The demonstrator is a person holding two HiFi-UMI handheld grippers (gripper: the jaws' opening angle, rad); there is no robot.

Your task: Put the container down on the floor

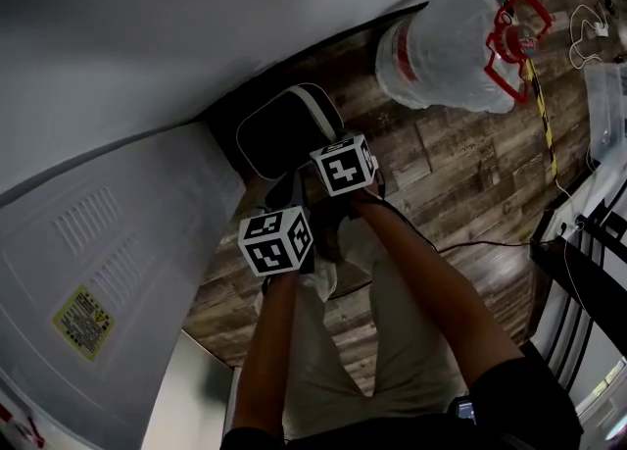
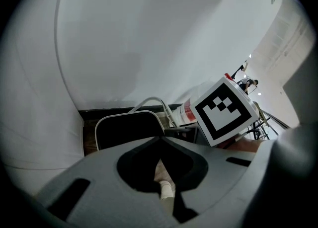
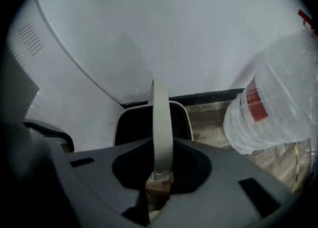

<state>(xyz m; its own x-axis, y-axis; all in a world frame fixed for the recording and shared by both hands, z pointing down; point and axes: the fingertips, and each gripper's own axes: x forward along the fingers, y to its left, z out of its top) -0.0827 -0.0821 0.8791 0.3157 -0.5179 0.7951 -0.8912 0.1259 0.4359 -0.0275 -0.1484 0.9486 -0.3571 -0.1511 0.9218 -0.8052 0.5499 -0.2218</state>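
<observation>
The container is a dark, rounded-rectangular tub with a pale rim running all round its mouth and a pale flat strap handle arching over the top. It hangs low over the wood-plank floor, close against the dark skirting at the foot of the white wall; whether its base touches the planks cannot be told.

The right claw is pinching the handle at its crown, the strap running straight up between the pressed tips, with the tub at 12 o'clock from it. The left claw sits just beside it at about 7 o'clock in the head view, its tips pressed together; a small pale thing shows behind them, too unclear to name. Both claws point steeply down.

At 2 o'clock from the container lies a big clear water bottle with a red band and a red carrying grip. At 8 o'clock stands a white appliance bearing a yellow label.
</observation>
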